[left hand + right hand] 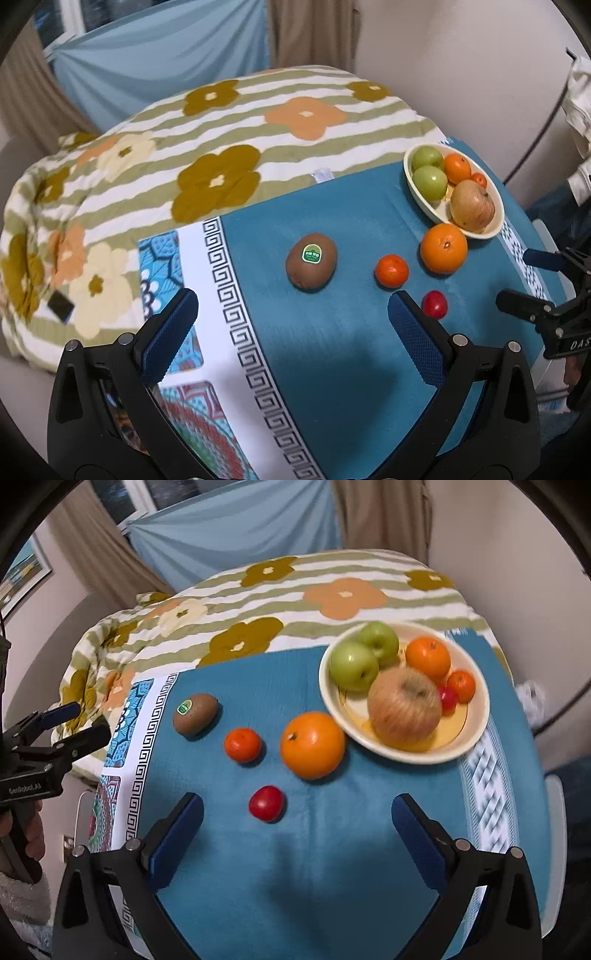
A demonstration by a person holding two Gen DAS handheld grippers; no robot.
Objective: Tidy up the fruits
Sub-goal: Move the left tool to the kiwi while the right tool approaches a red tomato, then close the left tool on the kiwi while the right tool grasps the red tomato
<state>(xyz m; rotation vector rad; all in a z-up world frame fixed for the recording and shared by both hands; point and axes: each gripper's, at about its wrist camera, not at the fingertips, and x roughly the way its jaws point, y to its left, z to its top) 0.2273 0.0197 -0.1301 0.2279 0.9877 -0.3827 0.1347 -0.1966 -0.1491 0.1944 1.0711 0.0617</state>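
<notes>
— What do you see on the blue cloth (332, 849), going left to right?

— First your left gripper (291, 314), jaws wide, holding nothing. Then the brown kiwi (195, 714), the small orange (243, 744), the little red fruit (266, 803) nearer you, and the big orange (312, 744) touching the bowl (476, 734).

— What is in the bowl?

— Two green apples (354, 664), a big pale apple (404, 707) and more small fruits. Your right gripper (295, 812) hangs above the cloth, jaws wide, empty too.
</notes>
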